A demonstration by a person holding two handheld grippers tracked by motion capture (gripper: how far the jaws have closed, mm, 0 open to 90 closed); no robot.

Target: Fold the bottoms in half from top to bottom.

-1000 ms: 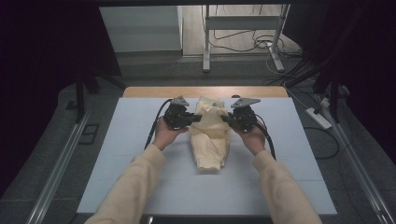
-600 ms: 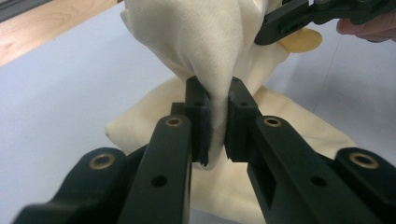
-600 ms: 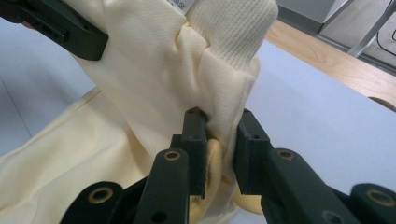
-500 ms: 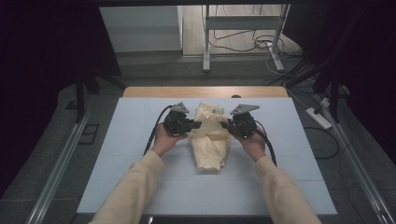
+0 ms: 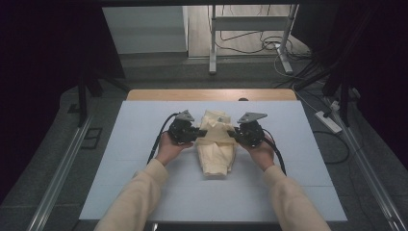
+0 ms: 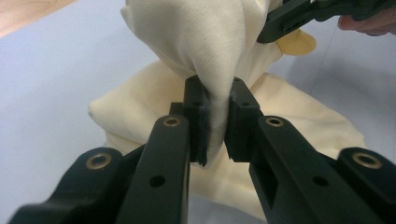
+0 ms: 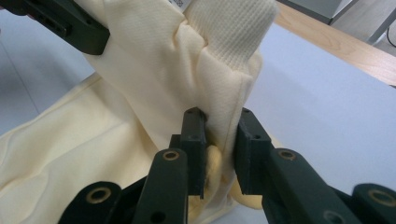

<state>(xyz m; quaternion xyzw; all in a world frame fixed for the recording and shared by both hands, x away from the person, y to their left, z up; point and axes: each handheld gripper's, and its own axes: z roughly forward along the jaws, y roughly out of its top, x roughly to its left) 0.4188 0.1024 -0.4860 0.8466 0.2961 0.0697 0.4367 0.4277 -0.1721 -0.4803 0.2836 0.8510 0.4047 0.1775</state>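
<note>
Both tongs are clamped on the cream garment (image 5: 216, 144): left tongs (image 6: 215, 122) and right tongs (image 7: 219, 140) pinch opposite sides, lifting its upper end off the worktop (image 5: 144, 125), likely to fold it.

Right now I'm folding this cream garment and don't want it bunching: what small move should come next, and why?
Probably ease both hands apart a little to draw the fabric taut. The left gripper and the right gripper are each shut on a fold of the cream garment, and its far end is lifted in a bunched ridge between them, while the rest lies crumpled on the white mat.
</note>
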